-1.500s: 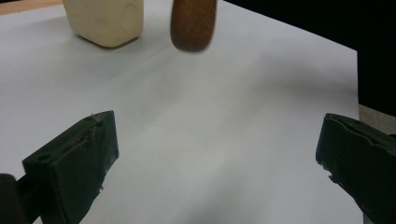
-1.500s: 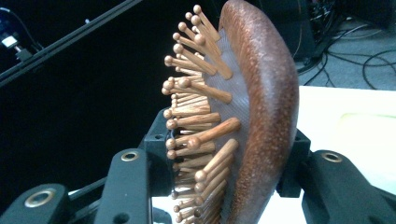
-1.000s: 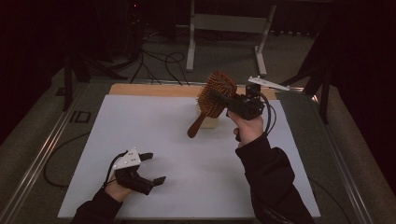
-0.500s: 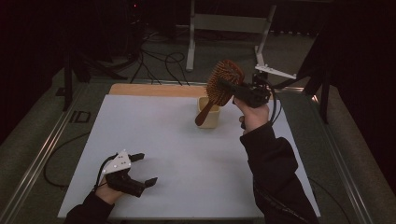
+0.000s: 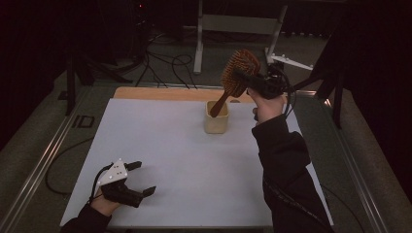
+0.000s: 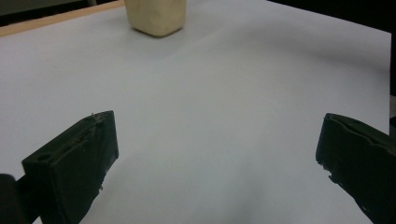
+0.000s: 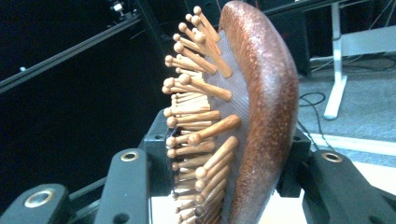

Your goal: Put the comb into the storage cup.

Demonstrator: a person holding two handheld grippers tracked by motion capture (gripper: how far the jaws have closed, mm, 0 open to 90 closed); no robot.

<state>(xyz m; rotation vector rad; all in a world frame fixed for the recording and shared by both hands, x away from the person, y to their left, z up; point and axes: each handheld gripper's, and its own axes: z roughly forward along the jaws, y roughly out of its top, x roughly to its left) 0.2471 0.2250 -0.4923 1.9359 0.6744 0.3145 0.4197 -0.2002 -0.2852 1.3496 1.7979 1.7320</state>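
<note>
Hairbrush [image 5: 240, 72] handle in cup [image 5: 216, 118]

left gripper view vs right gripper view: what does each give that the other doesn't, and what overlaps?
Left gripper view alone: the left gripper with its jaws wide apart and nothing between them, low over the white table sheet, and the base of the cream cup at the far edge.

Right gripper view alone: the right gripper clamped on the head of the wooden hairbrush, bristle pegs facing left, with dark room, cables and a white stand leg behind.

Shared: little, perhaps just the white sheet, a pale sliver at the bottom of the right gripper view.
</note>
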